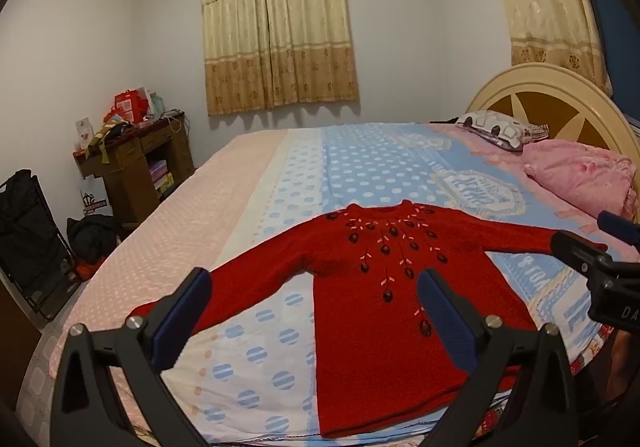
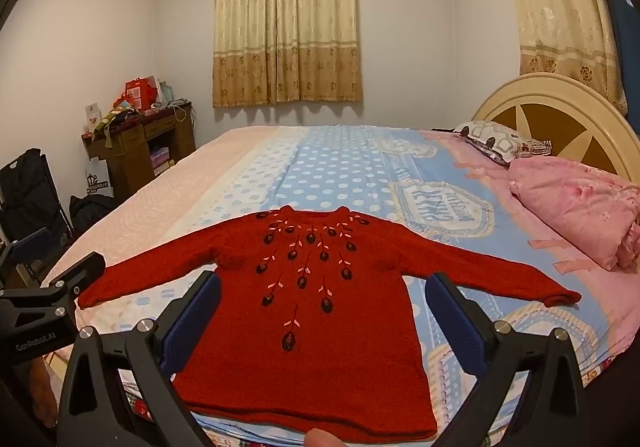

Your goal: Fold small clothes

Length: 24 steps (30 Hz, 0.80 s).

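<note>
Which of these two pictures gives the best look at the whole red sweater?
The right wrist view: the red sweater lies centred, both sleeves and hem visible. In the left wrist view the sweater sits off-centre, its cuffs partly hidden behind the grippers.

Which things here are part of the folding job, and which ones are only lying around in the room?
For the job:
red sweater, spread flat, sleeves out
left gripper, open
right gripper, open
bed sheet under it

Lying about:
pink bundle
patterned pillow
cluttered wooden desk
black bag on the floor
</note>
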{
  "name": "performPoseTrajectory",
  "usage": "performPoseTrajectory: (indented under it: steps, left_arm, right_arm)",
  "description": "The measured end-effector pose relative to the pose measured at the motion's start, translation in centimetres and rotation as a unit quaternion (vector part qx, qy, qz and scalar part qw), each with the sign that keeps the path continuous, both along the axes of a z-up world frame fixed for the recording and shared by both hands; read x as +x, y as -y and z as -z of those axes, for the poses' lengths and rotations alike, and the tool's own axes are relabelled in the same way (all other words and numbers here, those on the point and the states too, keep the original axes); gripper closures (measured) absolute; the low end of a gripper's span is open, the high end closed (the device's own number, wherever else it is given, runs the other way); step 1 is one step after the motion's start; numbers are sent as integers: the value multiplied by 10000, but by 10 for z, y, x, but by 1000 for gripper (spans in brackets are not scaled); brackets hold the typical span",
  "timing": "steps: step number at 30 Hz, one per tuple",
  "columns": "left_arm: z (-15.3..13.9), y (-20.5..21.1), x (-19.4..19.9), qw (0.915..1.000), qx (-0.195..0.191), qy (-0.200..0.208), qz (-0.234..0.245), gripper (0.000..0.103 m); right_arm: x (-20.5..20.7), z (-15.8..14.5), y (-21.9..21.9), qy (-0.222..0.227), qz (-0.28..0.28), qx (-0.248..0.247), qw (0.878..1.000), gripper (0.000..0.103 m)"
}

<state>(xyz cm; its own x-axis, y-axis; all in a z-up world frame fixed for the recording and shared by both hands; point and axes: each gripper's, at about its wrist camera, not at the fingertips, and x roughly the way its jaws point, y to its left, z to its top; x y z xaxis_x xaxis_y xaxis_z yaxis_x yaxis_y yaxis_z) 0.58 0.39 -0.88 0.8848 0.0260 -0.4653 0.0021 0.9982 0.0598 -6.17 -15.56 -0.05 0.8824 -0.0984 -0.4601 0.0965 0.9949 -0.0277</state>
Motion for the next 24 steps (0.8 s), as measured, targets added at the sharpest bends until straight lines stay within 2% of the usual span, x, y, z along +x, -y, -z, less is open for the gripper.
performPoseTrajectory:
  steps: [24]
  left_arm:
    - [0, -3, 3, 10000, 25, -58, -23, 0]
  right_arm:
    - [1, 0, 2, -34, 38, 35, 10000, 1]
